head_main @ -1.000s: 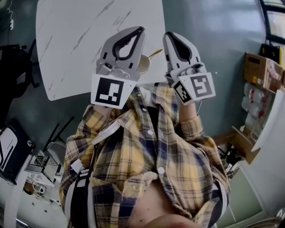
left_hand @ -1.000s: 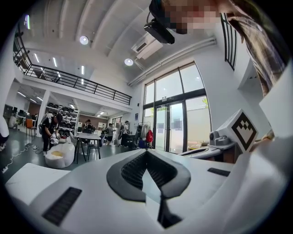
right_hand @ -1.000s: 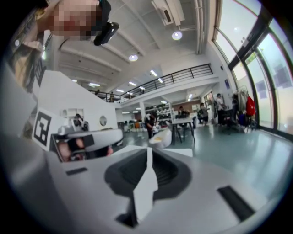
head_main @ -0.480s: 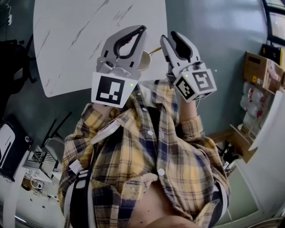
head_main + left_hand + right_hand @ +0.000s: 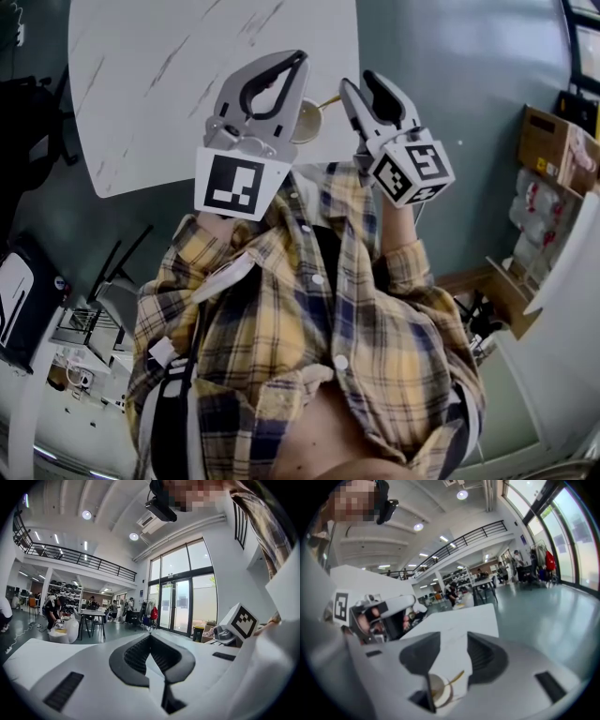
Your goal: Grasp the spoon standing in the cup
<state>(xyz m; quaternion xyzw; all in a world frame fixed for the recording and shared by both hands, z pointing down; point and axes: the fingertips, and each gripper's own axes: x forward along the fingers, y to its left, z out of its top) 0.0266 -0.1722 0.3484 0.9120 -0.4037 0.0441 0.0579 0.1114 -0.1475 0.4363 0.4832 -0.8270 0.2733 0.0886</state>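
Note:
A pale cup (image 5: 307, 123) stands near the front edge of the white marbled table (image 5: 169, 66), with a gold spoon (image 5: 327, 103) leaning out of it to the right. My left gripper (image 5: 296, 60) is held up just left of the cup, its jaws shut and empty. My right gripper (image 5: 364, 82) is raised just right of the cup; its jaws are opening and nothing is between them. In the right gripper view the cup (image 5: 439, 690) and spoon (image 5: 456, 677) show low in the gap between the jaws, well below the fingertips (image 5: 474, 639).
A person's plaid shirt (image 5: 309, 309) fills the lower head view. Cardboard boxes (image 5: 551, 141) stand at the right, a dark chair (image 5: 33, 122) at the table's left. The left gripper view looks out over a hall with a table (image 5: 91, 613) and people.
The right gripper's jaws have spread apart from shut and its marker cube has turned slightly. Both grippers sit a little higher in the head view. The left jaws stay shut.

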